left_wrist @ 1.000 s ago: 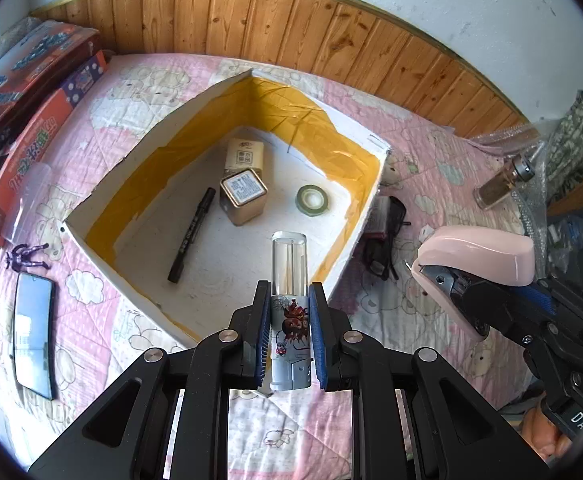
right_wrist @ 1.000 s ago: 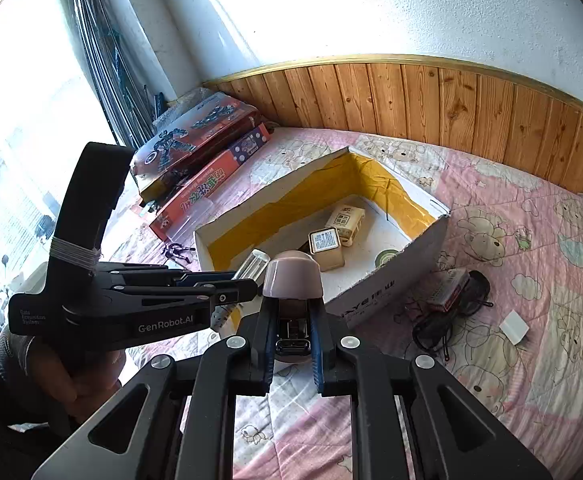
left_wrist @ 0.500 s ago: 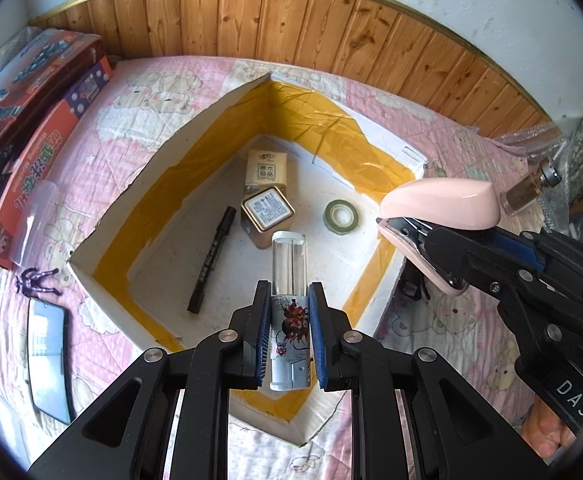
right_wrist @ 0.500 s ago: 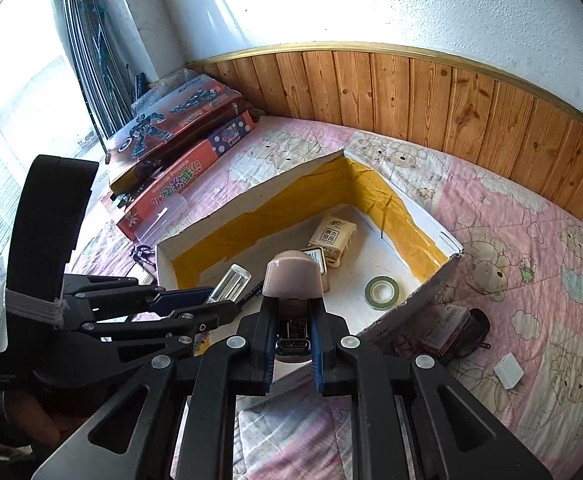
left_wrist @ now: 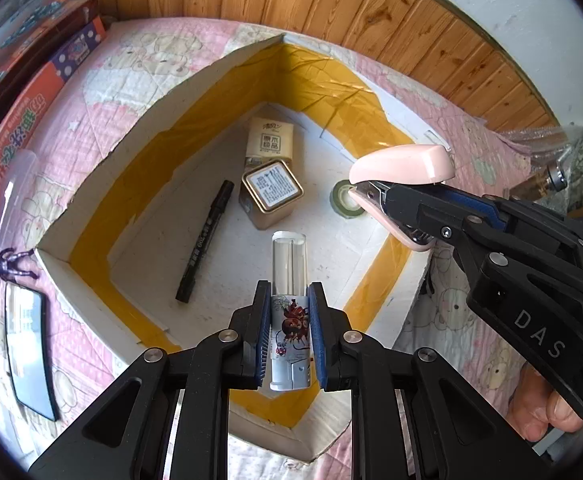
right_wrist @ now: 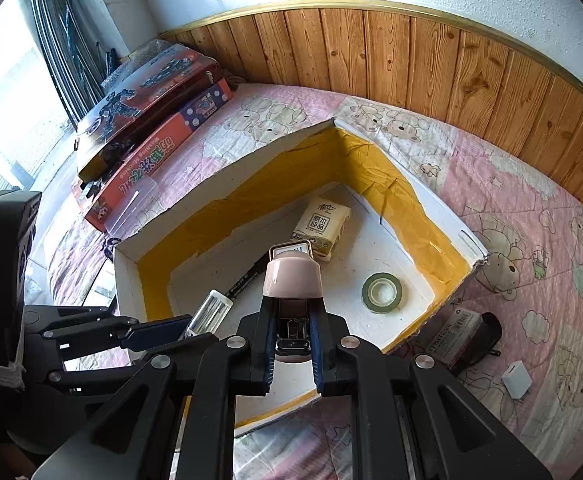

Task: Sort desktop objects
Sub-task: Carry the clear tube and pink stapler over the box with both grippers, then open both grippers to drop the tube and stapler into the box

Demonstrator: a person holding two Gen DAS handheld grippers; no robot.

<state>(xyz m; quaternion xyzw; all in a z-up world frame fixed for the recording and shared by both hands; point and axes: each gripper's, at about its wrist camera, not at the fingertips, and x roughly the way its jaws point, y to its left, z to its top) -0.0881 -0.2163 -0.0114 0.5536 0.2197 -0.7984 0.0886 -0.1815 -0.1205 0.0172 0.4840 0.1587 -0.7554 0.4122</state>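
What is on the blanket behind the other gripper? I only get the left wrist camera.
Observer: A black pouch lies on the blanket, close beside the box's outer wall.
Operator: Is anything next to it?
Observer: A small labelled carton lies against it.
Operator: What else?
Observer: A small white block lies alone, nearer the camera than the pouch.

Pink stapler (right_wrist: 292, 276); yellow-lined white box (left_wrist: 91, 236)
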